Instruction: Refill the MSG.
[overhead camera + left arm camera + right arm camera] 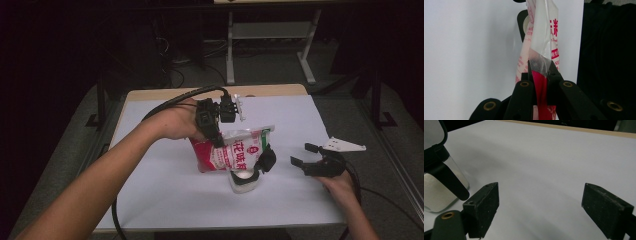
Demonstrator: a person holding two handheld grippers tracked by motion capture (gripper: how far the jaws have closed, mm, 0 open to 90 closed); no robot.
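Observation:
A red and white bag [234,153] with printed characters hangs tilted over a small clear jar [243,182] of white powder in the middle of the table. The jar's black lid [267,159] stands flipped open beside the bag. My left gripper [217,139] is shut on the bag's upper left edge; in the left gripper view its jaws pinch the bag's [541,37] red and clear seam, left gripper [541,73]. My right gripper [302,154] rests open on the table right of the jar, apart from it. The right gripper [541,205] holds nothing, with the jar [436,192] at its left.
The white-covered table [165,195] has a wooden far edge [270,90]. Cables trail from both grippers. Beyond the table are a dark floor and a metal stand [270,35]. Bare table surface lies right and front of the jar.

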